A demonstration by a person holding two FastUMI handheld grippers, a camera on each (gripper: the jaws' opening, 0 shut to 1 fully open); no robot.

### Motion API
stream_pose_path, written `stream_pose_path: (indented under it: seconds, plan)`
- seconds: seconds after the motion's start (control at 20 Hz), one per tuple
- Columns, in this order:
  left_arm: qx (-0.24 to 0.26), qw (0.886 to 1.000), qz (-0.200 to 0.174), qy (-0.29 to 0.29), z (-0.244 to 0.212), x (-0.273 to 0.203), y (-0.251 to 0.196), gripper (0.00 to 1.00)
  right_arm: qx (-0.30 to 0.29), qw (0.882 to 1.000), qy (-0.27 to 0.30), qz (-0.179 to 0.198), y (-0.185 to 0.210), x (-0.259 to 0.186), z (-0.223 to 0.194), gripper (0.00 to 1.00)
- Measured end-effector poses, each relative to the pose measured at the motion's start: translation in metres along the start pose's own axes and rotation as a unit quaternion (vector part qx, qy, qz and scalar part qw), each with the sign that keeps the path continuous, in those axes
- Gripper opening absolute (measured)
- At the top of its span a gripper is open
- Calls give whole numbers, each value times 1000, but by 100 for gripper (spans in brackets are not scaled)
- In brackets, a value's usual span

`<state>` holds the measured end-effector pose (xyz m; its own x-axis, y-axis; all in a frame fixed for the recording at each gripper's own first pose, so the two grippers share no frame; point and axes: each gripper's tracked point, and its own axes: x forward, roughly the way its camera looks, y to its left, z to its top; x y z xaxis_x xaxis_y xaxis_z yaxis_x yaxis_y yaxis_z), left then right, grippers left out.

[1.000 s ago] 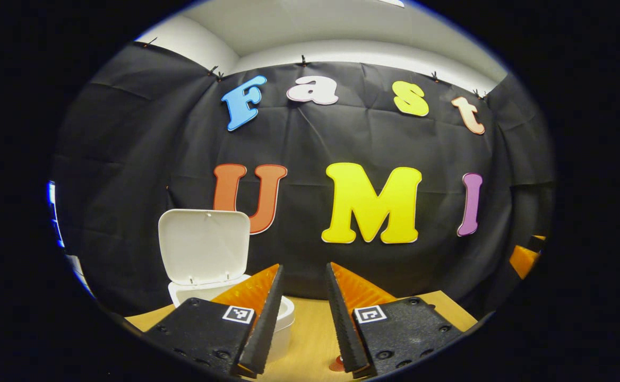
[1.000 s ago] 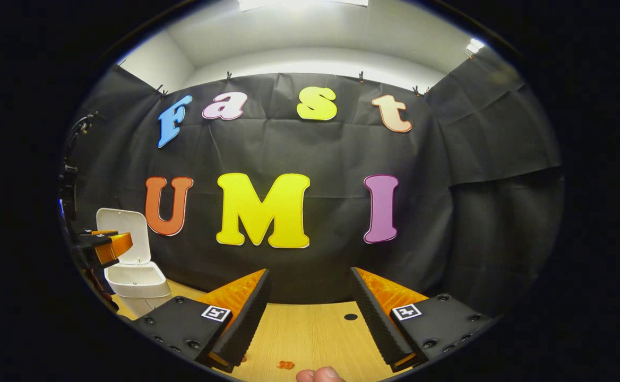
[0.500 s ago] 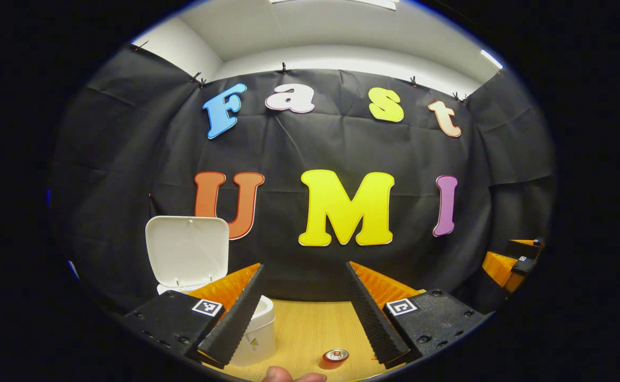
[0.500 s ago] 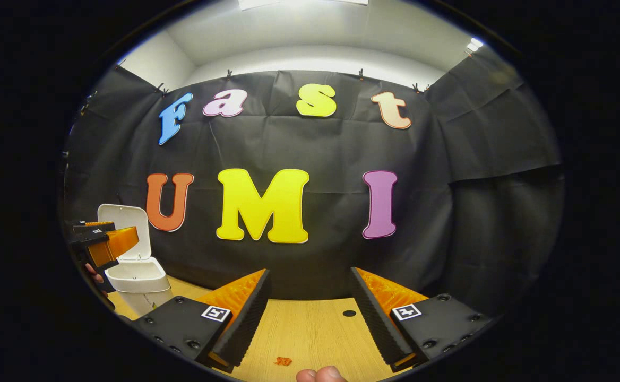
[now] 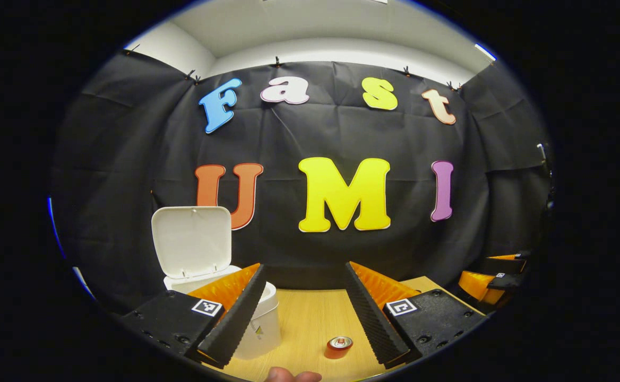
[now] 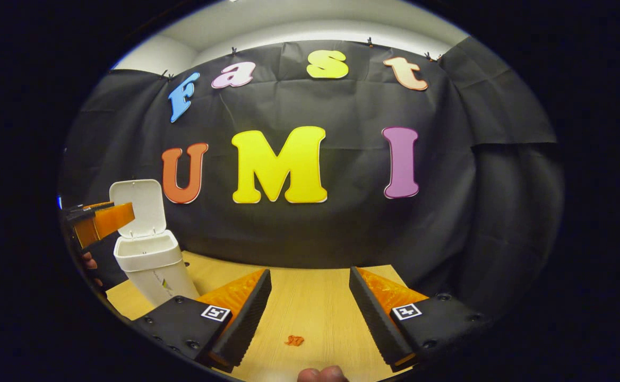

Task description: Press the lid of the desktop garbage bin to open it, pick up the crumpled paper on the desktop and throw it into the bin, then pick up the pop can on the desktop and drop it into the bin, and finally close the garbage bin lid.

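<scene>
1. Fingers of the left hand-held gripper (image 5: 303,313) stand wide apart, gripping nothing.
2. Right hand-held gripper (image 6: 310,313) is likewise spread wide and empty.
3. Garbage bin (image 5: 259,329), lid (image 5: 192,241) raised, stands on the tabletop (image 5: 310,323), pop can (image 5: 338,346) upright near it.

My bin (image 5: 259,329) and its raised lid (image 5: 192,241) are white, the can (image 5: 338,346) red with a silver top, the surface (image 6: 310,302) pale wood-grain.

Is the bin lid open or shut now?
Open. The lid stands upright behind the bin, and the bin's mouth is uncovered.
</scene>
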<state>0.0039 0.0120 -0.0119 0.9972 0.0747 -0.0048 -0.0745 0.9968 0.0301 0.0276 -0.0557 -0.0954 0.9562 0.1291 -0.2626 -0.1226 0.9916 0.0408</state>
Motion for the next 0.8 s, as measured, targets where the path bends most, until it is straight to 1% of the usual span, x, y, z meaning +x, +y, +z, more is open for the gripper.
stream_pose_path:
  seconds: [0.2,0.4,0.6,0.75,0.8]
  plan:
    - [2,1000,-2,24,-15,-8,-1,96,-10,999,38,28,7,9,-35,94]
    - [1,999,6,45,-25,-14,4,96,-25,996,79,41,6,23,-72,94]
    - [8,998,-4,56,-28,-15,2,96,-50,990,118,65,14,35,-111,95]
    - [14,998,-9,60,-31,-15,3,96,-58,985,146,72,17,44,-140,95]
    - [14,998,-11,64,-33,-16,3,96,-58,983,158,74,18,47,-149,93]
